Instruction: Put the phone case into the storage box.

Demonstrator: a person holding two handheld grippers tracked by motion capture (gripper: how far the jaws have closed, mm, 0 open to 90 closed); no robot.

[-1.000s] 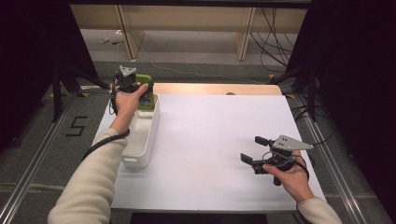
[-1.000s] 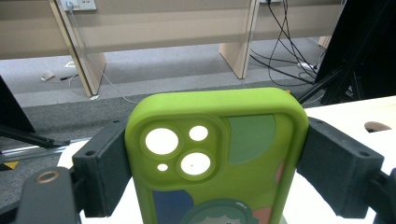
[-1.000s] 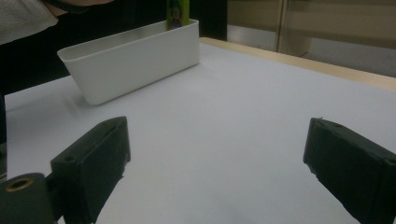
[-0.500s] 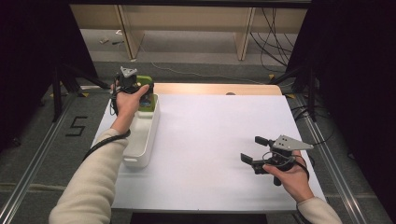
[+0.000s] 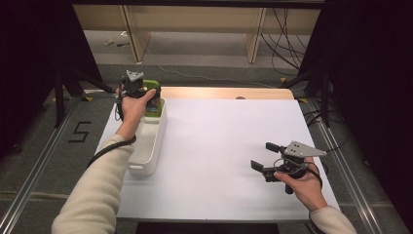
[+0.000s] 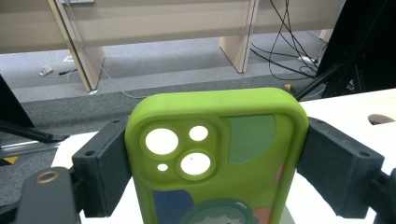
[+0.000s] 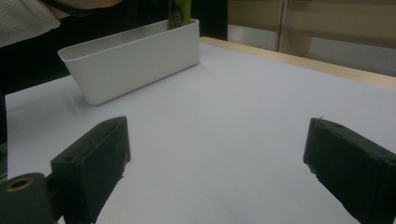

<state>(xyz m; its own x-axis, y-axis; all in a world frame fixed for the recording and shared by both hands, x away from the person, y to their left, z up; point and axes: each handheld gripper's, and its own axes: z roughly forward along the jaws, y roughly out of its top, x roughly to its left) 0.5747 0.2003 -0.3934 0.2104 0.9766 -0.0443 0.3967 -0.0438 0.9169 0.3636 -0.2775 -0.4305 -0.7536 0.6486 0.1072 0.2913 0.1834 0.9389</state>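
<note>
Nothing has moved: the left claw (image 6: 212, 163) clamps the green, cartoon-printed phone case (image 6: 217, 158); the right claw (image 7: 219, 172) gapes empty.

You have a lime-green soft phone case (image 6: 219, 154) upright at the far end of the long white plastic bin (image 5: 148, 146), which lies lengthwise along the table's left edge. The case's back shows a raised camera block with round cut-outs at upper left, a darker green patch beside it, and a cartoon print with blue and pink areas lower down. Its lower end is hidden, so it may or may not touch the bin's floor.
</note>
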